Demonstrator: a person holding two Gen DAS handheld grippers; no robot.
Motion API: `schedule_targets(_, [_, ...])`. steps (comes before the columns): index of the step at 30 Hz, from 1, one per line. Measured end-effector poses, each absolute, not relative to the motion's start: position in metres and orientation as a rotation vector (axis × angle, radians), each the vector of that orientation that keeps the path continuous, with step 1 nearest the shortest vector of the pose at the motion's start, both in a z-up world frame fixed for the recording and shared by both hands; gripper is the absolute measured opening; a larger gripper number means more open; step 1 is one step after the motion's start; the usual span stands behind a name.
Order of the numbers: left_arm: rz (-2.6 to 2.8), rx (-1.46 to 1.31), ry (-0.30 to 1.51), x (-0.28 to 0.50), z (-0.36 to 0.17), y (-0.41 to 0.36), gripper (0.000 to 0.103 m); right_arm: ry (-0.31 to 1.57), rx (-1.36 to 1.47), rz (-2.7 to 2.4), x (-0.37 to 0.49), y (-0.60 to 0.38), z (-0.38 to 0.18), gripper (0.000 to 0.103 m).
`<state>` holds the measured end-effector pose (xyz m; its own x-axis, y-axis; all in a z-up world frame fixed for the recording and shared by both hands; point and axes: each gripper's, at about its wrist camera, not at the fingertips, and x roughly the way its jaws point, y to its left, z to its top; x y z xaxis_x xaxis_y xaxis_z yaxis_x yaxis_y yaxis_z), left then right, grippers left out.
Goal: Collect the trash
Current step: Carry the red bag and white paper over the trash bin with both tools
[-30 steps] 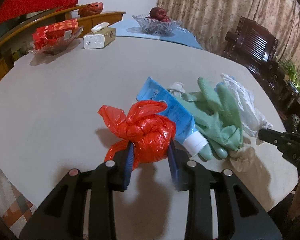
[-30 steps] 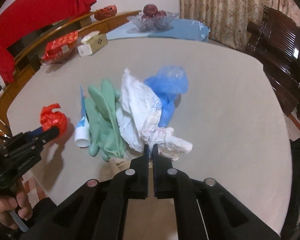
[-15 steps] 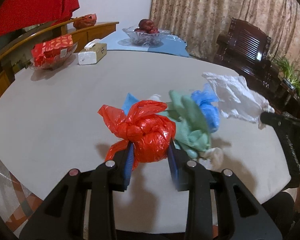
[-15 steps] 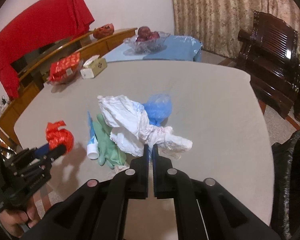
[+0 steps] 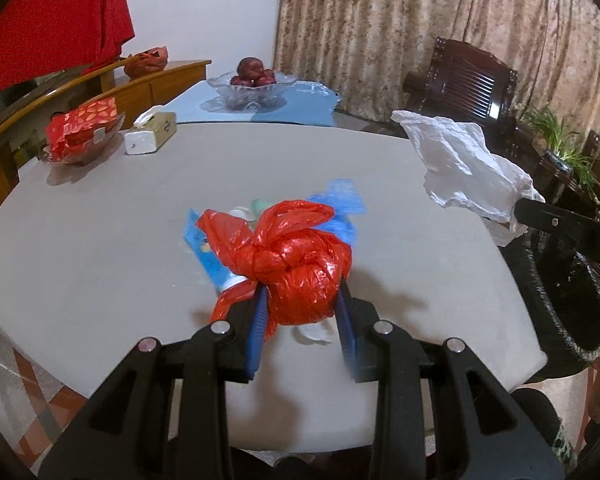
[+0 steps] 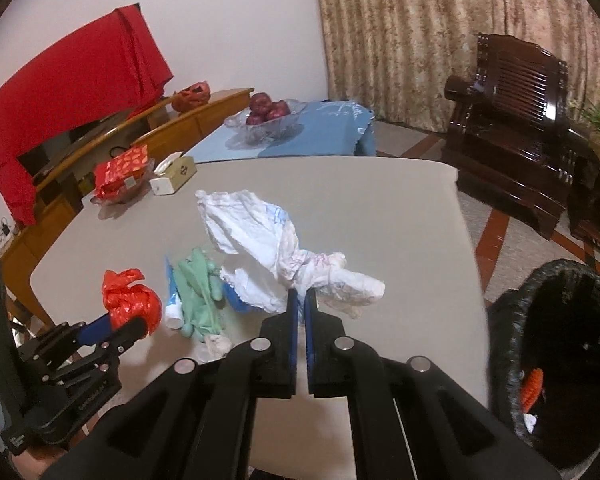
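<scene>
We grip the knotted red plastic bag (image 5: 300, 264) between the pads of our left gripper (image 5: 302, 312), and our right gripper (image 6: 299, 300) is clenched on the white plastic bag (image 6: 260, 240), both lifted above the table (image 6: 400, 220), with the black trash bin (image 6: 512, 320) just right of it.

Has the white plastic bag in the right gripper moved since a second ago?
Yes. The white plastic bag, held by the right gripper, has lifted off the green gloves and shifted toward the black bin.

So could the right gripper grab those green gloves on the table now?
Probably not yet: the right gripper is shut on the white bag, which hangs over the green gloves.
</scene>
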<state>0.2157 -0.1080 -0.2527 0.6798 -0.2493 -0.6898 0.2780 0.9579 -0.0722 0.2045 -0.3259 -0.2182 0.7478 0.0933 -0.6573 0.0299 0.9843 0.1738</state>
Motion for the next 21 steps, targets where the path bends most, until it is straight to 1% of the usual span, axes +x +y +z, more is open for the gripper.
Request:
schedule_targets(7, [-0.325, 0.056, 0.773, 0.2, -0.248, -0.142, 0.03, 0.711, 0.191, -0.007, 0.185, -0.356, -0.213, 0.003])
schedule_targets(21, [-0.405, 0.089, 0.773, 0.174, -0.231, -0.238, 0.03, 0.684, 0.227, -0.146, 0.136, -0.45, -0.204, 0.003])
